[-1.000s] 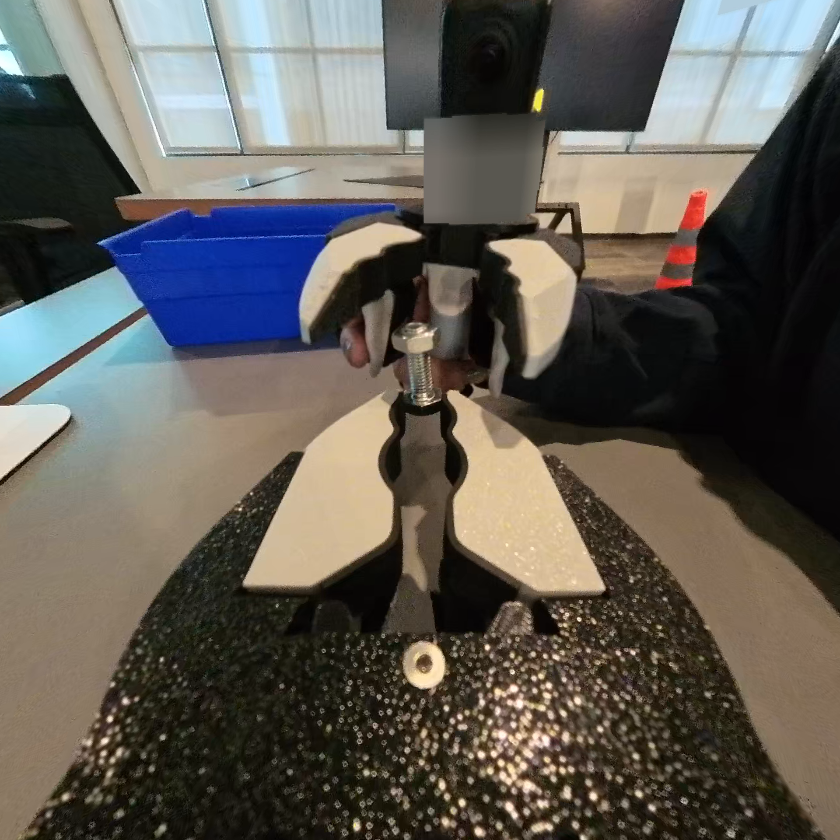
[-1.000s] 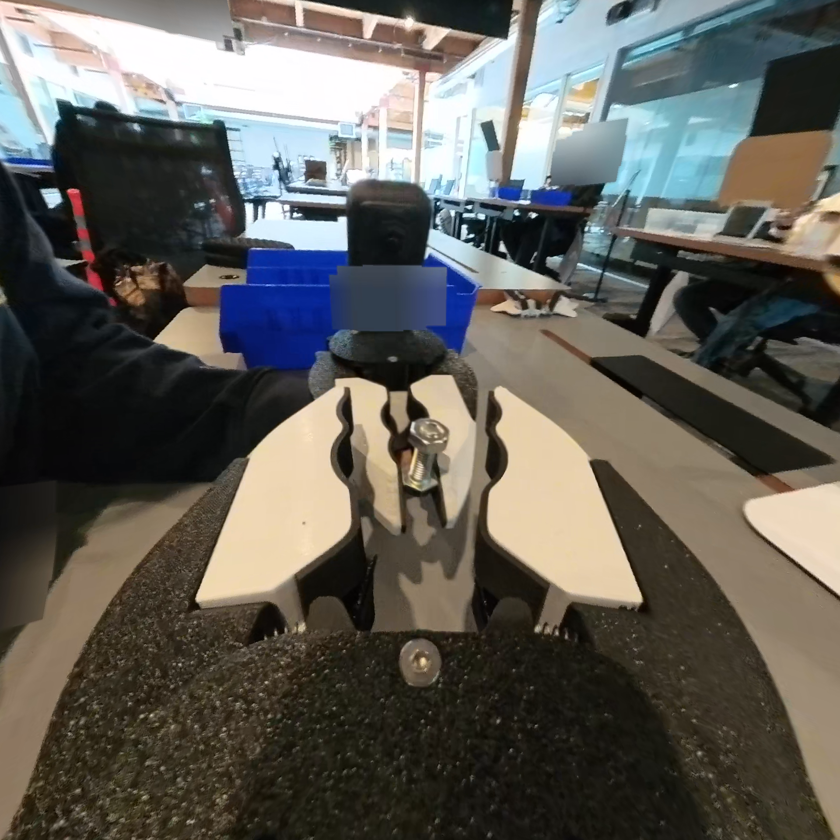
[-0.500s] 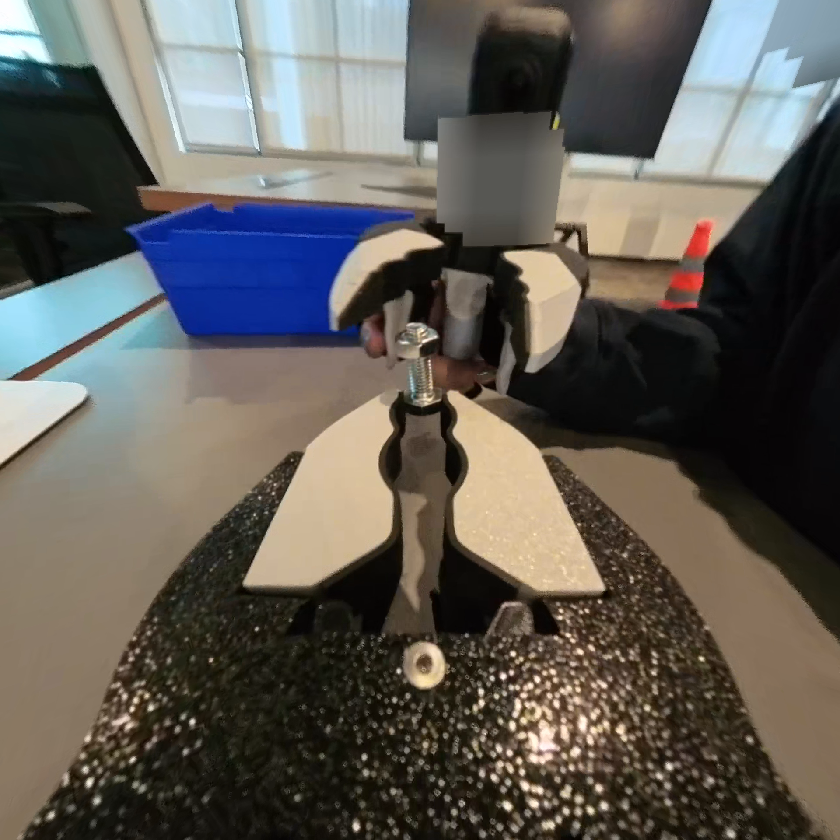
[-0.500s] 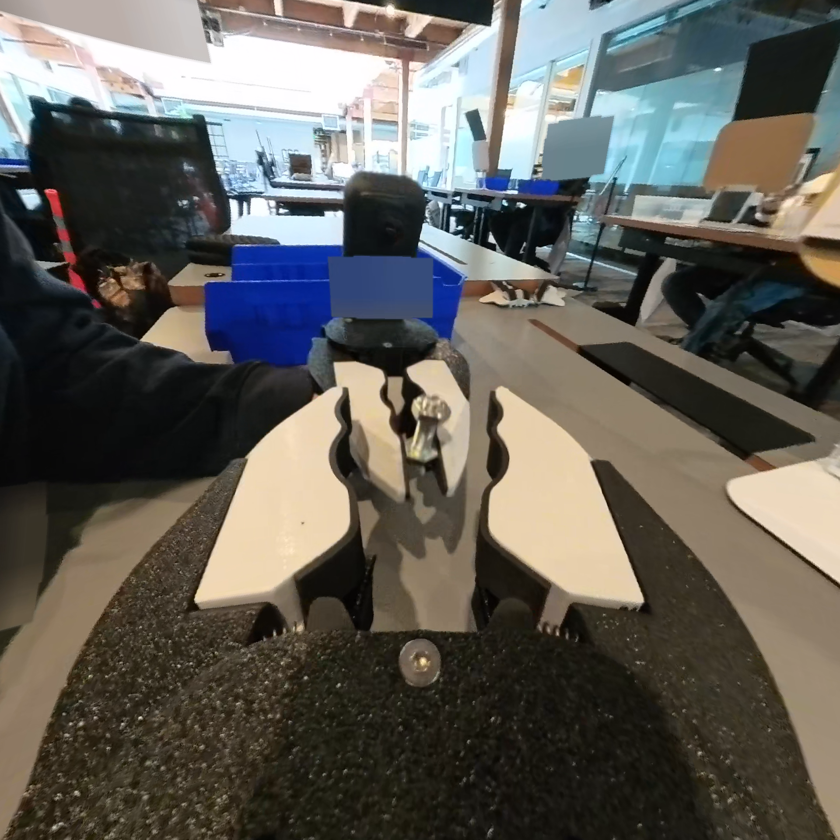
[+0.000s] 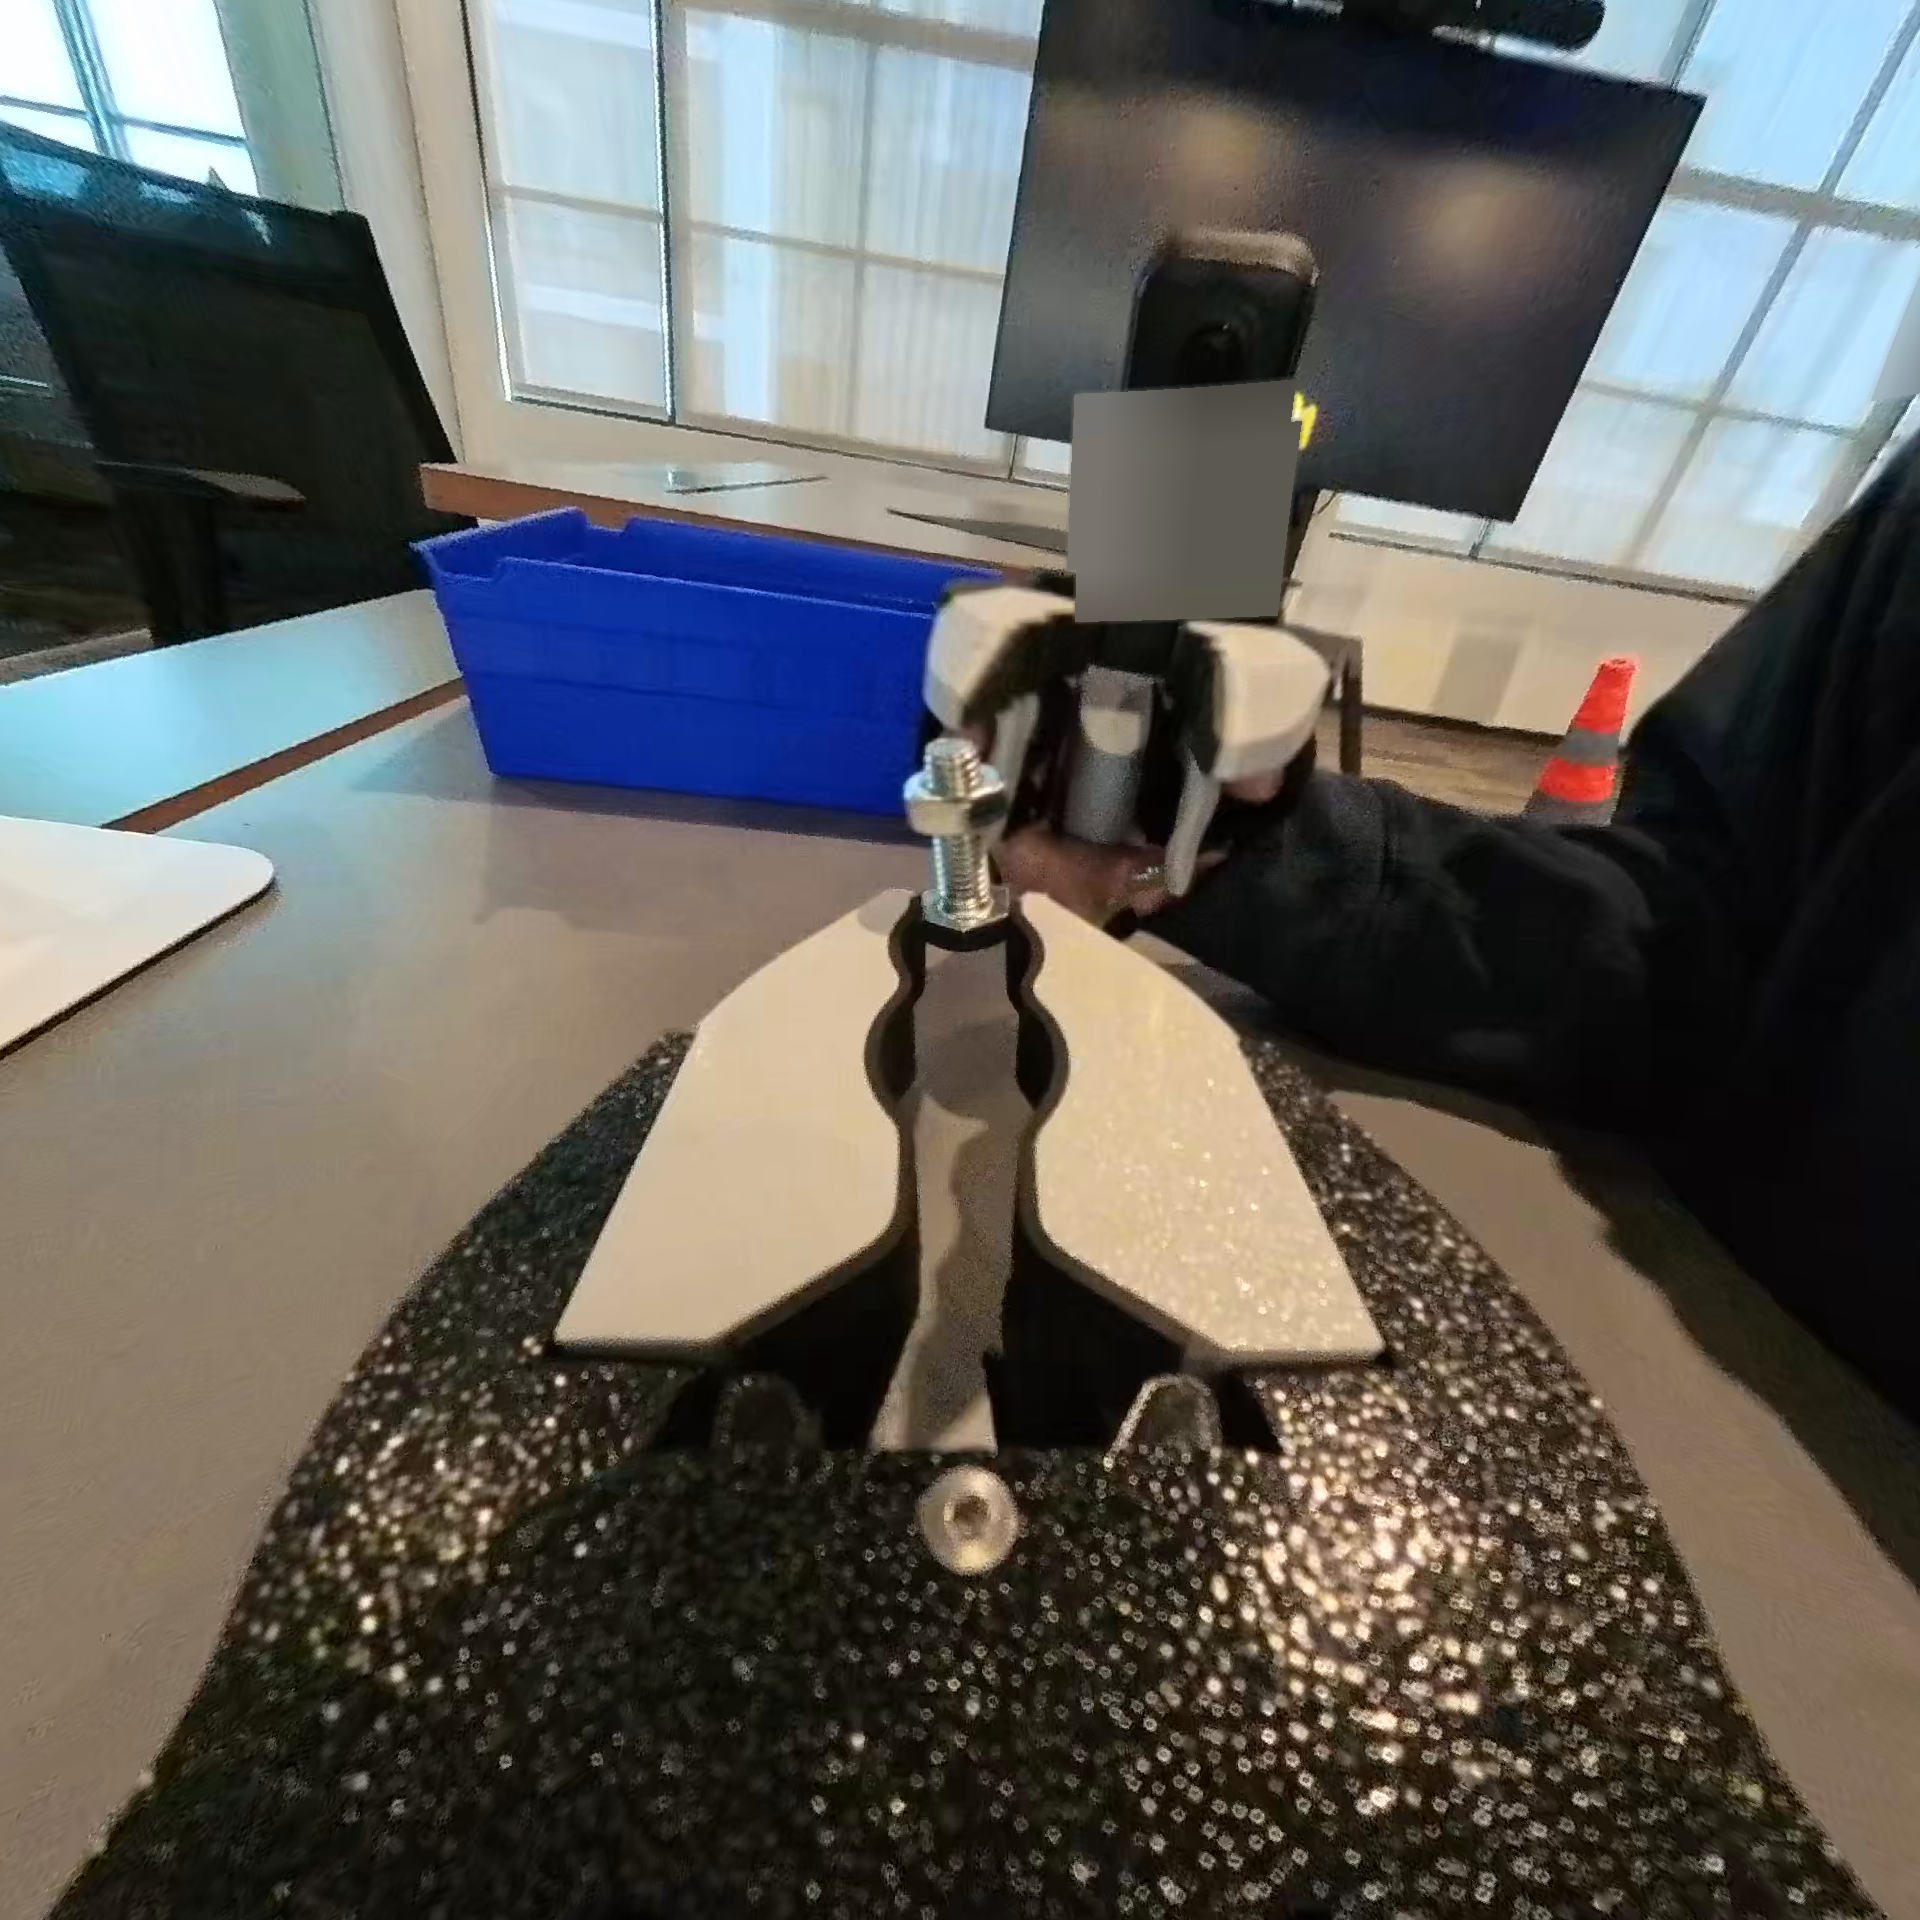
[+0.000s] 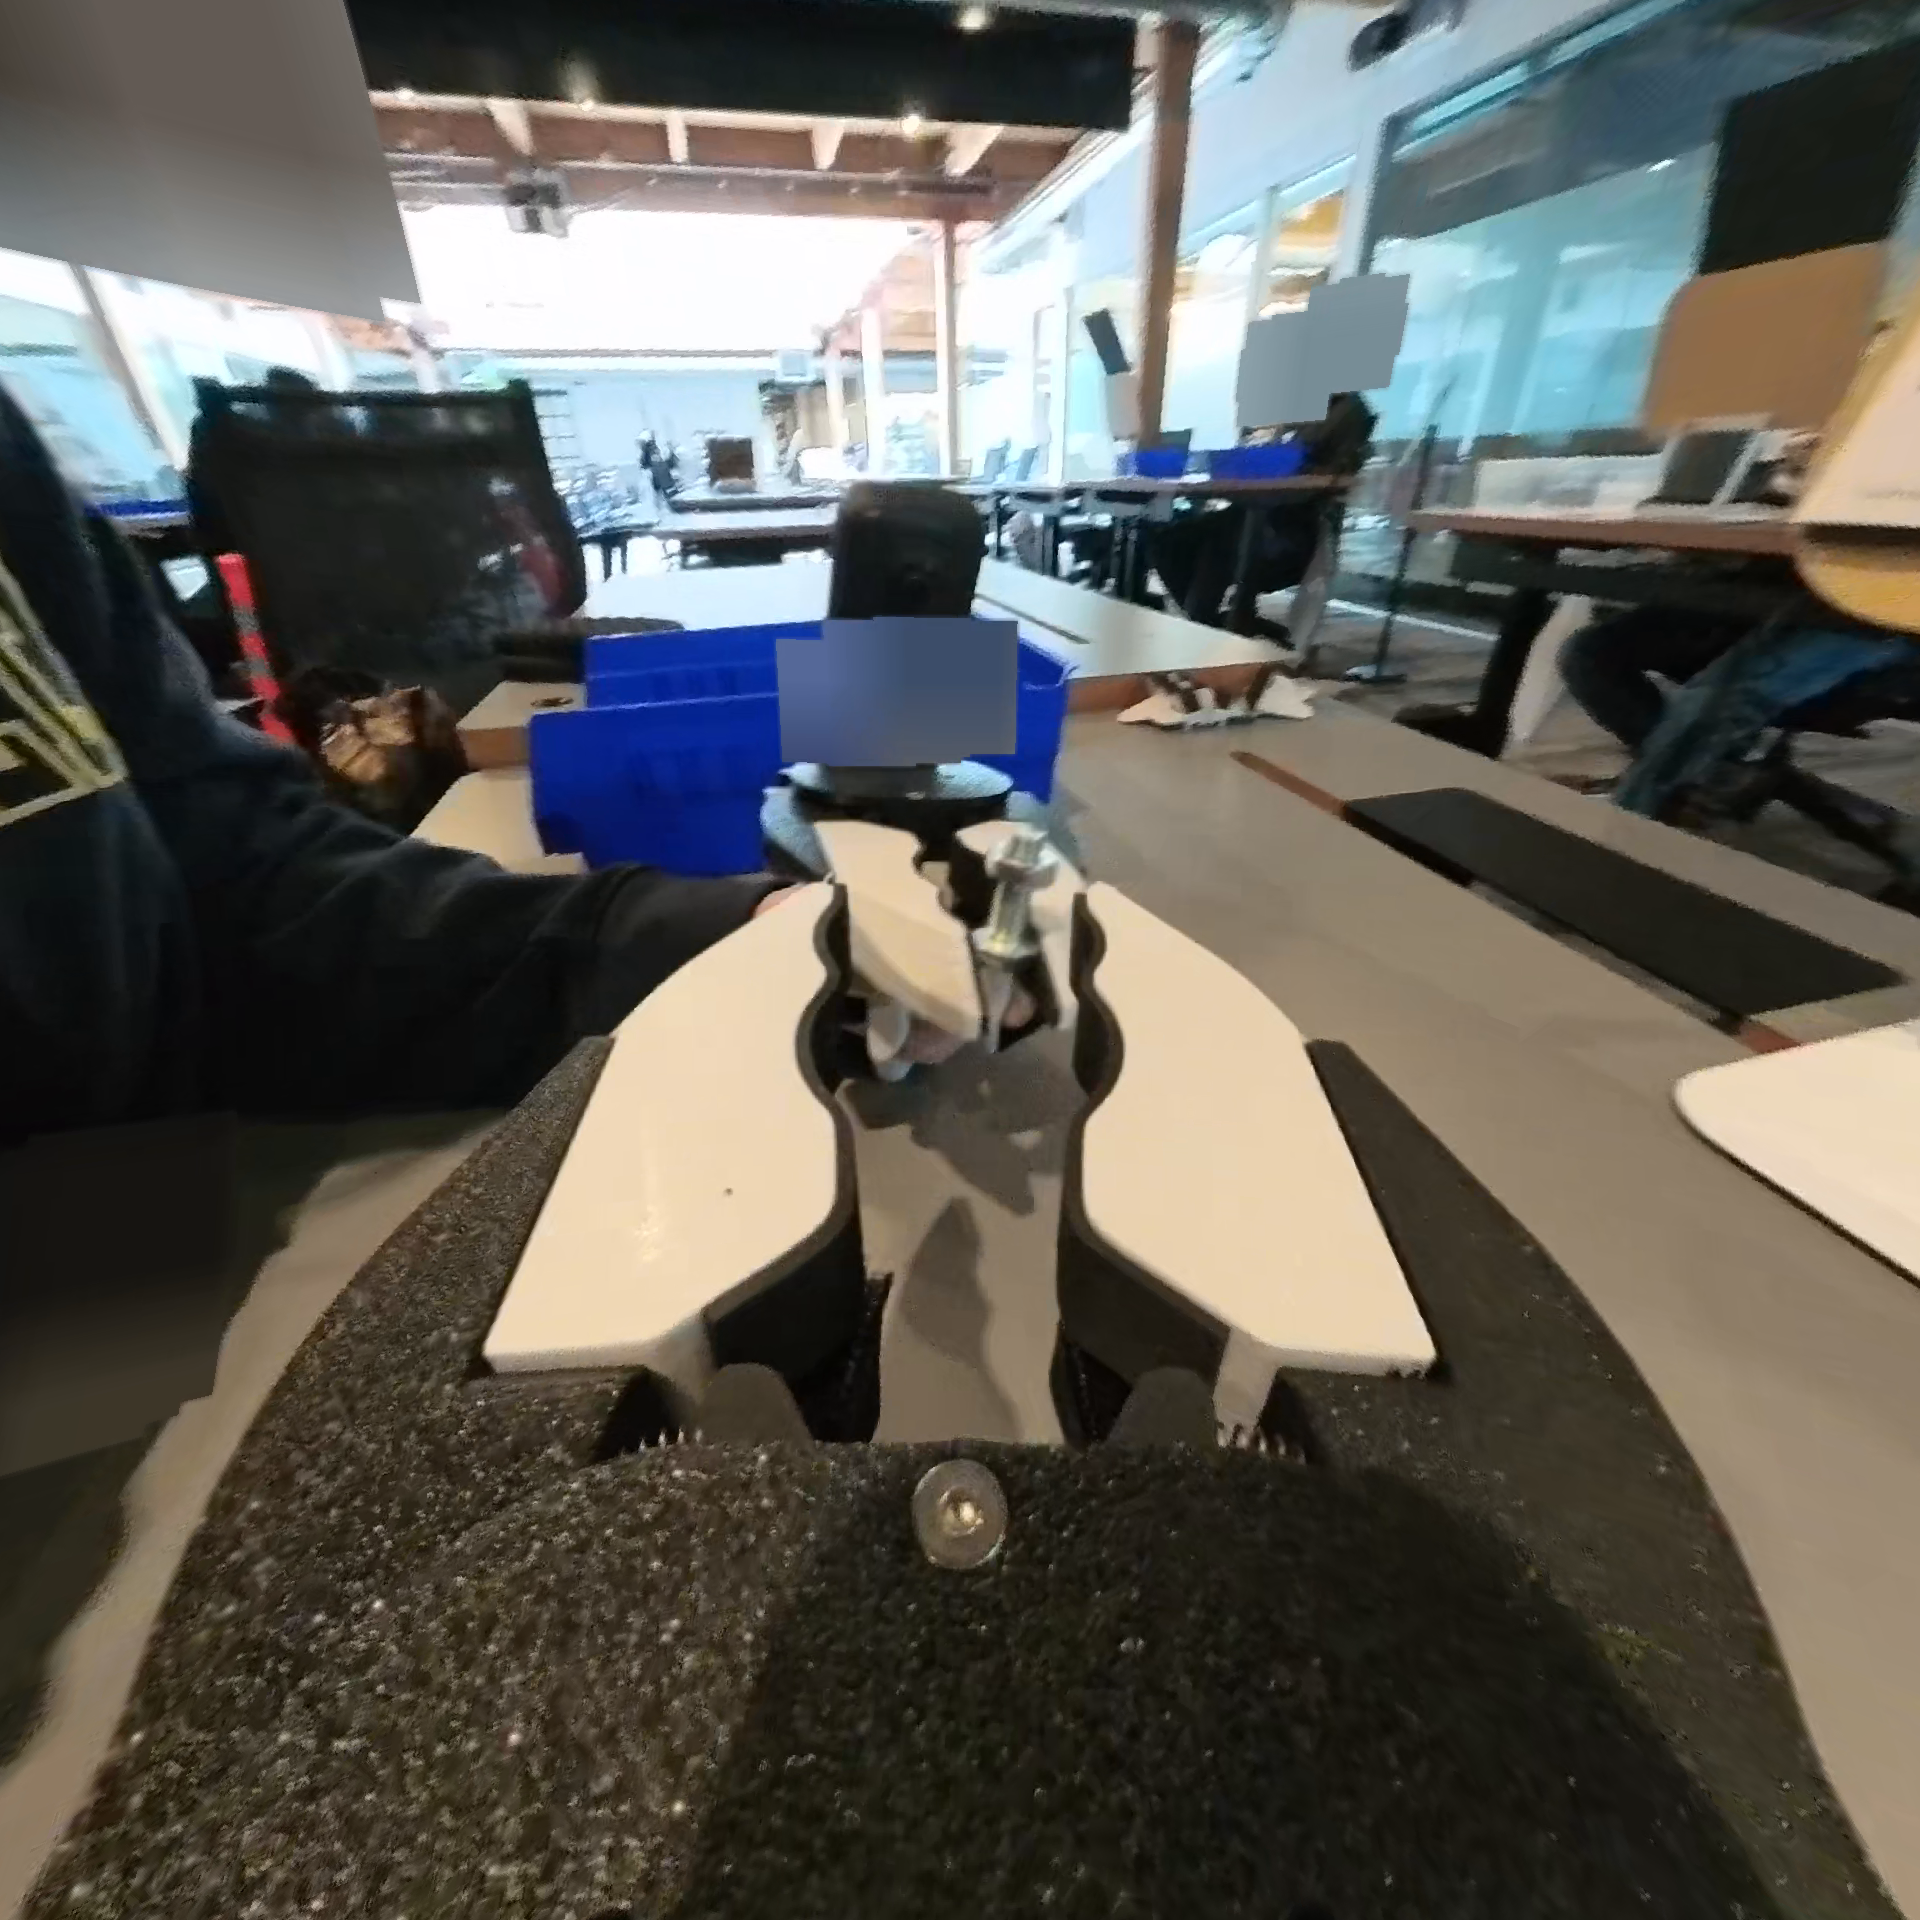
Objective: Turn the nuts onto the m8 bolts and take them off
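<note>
Up close, the left gripper (image 5: 961, 940) is clamped narrow on the head of a silver bolt (image 5: 958, 871), which stands upright with a nut (image 5: 953, 802) threaded near its top. Just beyond, the right gripper (image 5: 1091, 805) faces it with jaws spread, gripping nothing. Farther back, a blue bin (image 5: 686, 665) sits toward the grey table's (image 5: 364, 997) far edge
</note>
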The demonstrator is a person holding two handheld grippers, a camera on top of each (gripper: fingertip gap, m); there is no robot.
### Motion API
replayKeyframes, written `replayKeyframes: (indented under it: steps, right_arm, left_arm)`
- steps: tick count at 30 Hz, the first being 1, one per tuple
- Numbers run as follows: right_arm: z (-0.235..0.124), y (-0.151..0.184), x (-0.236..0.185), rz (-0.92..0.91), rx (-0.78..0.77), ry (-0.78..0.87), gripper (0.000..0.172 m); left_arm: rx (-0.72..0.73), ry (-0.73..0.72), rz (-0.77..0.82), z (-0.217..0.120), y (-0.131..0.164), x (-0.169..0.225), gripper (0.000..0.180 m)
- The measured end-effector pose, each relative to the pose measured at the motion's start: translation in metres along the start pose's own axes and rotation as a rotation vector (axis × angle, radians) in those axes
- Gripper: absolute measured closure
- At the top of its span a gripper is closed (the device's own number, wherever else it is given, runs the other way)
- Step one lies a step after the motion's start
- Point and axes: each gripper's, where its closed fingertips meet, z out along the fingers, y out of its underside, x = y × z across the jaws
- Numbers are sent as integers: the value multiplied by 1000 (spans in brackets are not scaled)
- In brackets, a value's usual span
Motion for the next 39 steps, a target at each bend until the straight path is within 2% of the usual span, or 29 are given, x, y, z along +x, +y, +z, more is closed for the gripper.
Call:
replayKeyframes:
  steps: [5, 14, 18, 20, 24, 28, 30, 32, 35, 39]
  right_arm:
    - [6, 11, 6, -10, -73, 55, 133]
    - [15, 23, -1, 6, -133, 7, 156]
    - [13, 21, 1, -2, -129, 23, 157]
    - [9, 18, 4, -11, -129, 38, 157]
    - [-11, -2, 15, -72, -138, 147, 157]
    - [-74, -44, 43, -209, -173, 439, 157]
    - [-124, -56, 62, -255, -262, 614, 157]
    - [-176, -57, 79, -267, -415, 743, 157]
    - [-248, -26, 101, -171, -733, 794, 157]
    - [-311, 31, 110, -8, -1145, 682, 157]
  left_arm:
    - [-110, 30, 57, 11, 15, 10, 166]
    - [-126, 66, 72, 13, 17, 16, 166]
    - [-102, 57, 75, 12, 14, 16, 165]
    - [-68, 28, 66, 11, 10, 12, 150]
    - [-29, 29, 27, 8, 4, 9, 136]
    - [-28, 23, 30, 7, 4, 8, 136]
    - [-35, 19, 31, 8, 5, 8, 136]
    - [-35, 10, 34, 8, 5, 7, 138]
    - [-36, 6, 25, 8, 5, 6, 140]
    - [-39, 2, 14, 9, 6, 4, 141]
